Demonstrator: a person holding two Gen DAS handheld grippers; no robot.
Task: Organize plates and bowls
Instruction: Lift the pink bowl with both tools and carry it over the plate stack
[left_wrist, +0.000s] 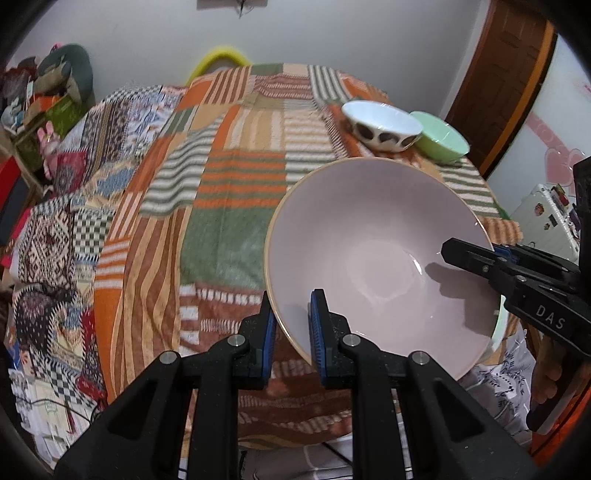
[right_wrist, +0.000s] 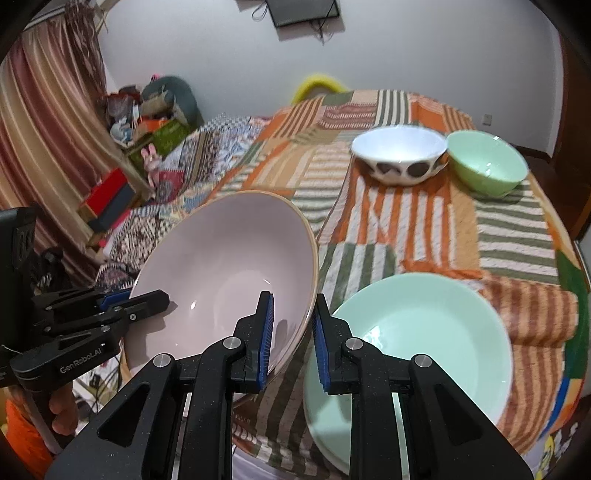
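Both grippers hold a large pale pink bowl (left_wrist: 376, 258) (right_wrist: 229, 266) by its tan rim, tilted, over the near edge of the table. My left gripper (left_wrist: 291, 314) (right_wrist: 159, 297) is shut on the bowl's left rim, one pad inside and one outside. Opposite it, my right gripper (right_wrist: 293, 306) (left_wrist: 465, 254) is shut on the right rim. A mint green plate (right_wrist: 417, 339) lies on the cloth just right of the bowl; only its edge (left_wrist: 498, 325) shows in the left wrist view. At the far right stand a white bowl with dark spots (right_wrist: 400, 155) (left_wrist: 380, 125) and a green bowl (right_wrist: 487, 162) (left_wrist: 441, 136), side by side.
A striped patchwork cloth (left_wrist: 229, 184) (right_wrist: 406, 229) covers the table. Boxes and cluttered shelves (right_wrist: 147, 122) stand beyond its left side by a curtain (right_wrist: 44, 122). A brown door (left_wrist: 506, 74) is at the far right. A person's hand (right_wrist: 62, 410) grips the left handle.
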